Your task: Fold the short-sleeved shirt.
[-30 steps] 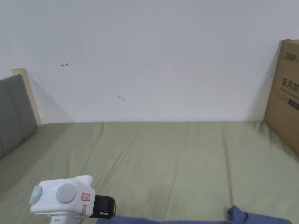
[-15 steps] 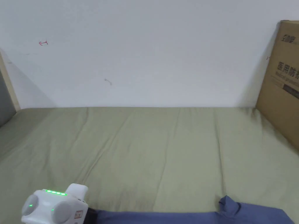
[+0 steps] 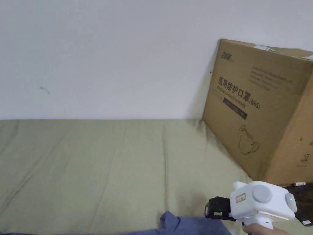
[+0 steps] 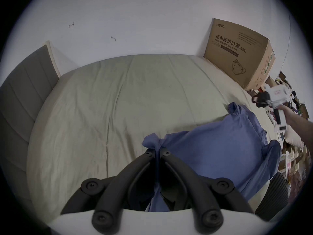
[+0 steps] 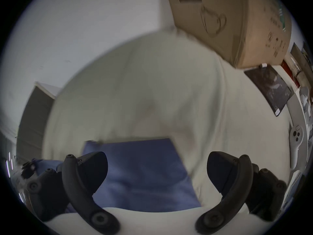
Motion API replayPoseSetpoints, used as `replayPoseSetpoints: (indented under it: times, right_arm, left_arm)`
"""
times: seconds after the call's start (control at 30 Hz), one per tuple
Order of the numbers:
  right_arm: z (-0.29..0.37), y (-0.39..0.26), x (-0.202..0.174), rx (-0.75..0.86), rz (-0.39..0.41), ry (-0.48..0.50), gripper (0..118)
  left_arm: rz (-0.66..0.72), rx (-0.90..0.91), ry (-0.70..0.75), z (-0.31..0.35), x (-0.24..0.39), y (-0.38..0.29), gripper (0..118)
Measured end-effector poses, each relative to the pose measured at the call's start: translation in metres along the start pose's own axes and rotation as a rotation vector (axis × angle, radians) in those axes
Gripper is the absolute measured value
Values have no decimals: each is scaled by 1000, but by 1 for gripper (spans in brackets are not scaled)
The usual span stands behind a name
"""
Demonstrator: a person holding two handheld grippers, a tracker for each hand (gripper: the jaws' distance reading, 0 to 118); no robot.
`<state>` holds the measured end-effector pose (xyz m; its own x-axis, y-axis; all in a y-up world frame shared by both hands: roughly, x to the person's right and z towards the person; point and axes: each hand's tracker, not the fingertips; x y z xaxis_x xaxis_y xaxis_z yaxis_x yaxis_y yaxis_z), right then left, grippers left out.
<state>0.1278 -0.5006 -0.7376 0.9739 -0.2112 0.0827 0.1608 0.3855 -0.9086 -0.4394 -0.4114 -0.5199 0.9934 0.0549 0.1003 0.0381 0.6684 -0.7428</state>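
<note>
the left gripper (image 4: 157,151) pinches one blue shirt (image 4: 220,150) closed; the right gripper (image 5: 156,172), arm outstretched, hovers wide apart, empty.

From my seat, the bed sheet (image 4: 105,106) lies bare across its whole left and middle, so I can pass a gripper there freely. On the right, the cardboard box (image 3: 259,104) stands on the bed against the wall (image 3: 107,55) and blocks that far corner. Beyond the box, a dark flat item (image 5: 269,89) and a white controller (image 5: 295,142) lie along the right edge. A grey headboard (image 4: 23,89) closes the left end.
</note>
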Motion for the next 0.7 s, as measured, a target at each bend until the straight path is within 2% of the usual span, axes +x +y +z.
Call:
replayPoseSetpoints:
  times: [0.07, 0.1, 0.17, 0.2, 0.23, 0.27, 0.33, 0.37, 0.43, 0.5, 0.53, 0.6, 0.7]
  right_arm:
    - [-22, 5, -2, -79, -13, -57, 115]
    - [-29, 4, -3, -110, 12, -91, 111]
    - [-37, -2, -15, -141, 128, -169, 103]
    - [-32, -6, -22, -99, 174, -187, 99]
    - [-24, -10, -29, -62, 175, -180, 89]
    - [-21, -11, -34, -68, 174, -158, 76]
    - [-11, -14, -42, -50, 209, -95, 11]
    - [-7, -16, -43, -49, 225, -55, 1]
    - [10, -25, -44, -13, 230, 11, 1]
    - [35, -35, -40, 89, 242, 3, 1]
    - [52, -39, -35, 135, 225, 2, 1]
    - [92, -48, -21, 207, 129, 75, 1]
    - [167, -65, -16, 310, 131, 104, 1]
  left_arm:
    - [-9, -21, 6, -2, 0, 0, 2]
    - [-12, -32, 12, -3, 0, -1, 2]
    - [-20, -52, 32, -8, -1, -3, 2]
    - [-12, -66, 38, -12, -4, -4, 2]
    - [1, -81, 41, -14, -6, -5, 2]
    - [14, -88, 42, -16, -7, -7, 2]
    - [37, -88, 38, -18, -11, -10, 2]
    - [47, -86, 41, -18, -11, -12, 2]
    - [78, -68, 72, -12, -10, -16, 2]
    - [126, -8, 97, 3, -7, -21, 2]
    - [155, 18, 86, 12, -6, -25, 2]
    - [175, 59, 69, 30, -3, -28, 2]
    - [137, 138, 63, 69, 9, -24, 2]
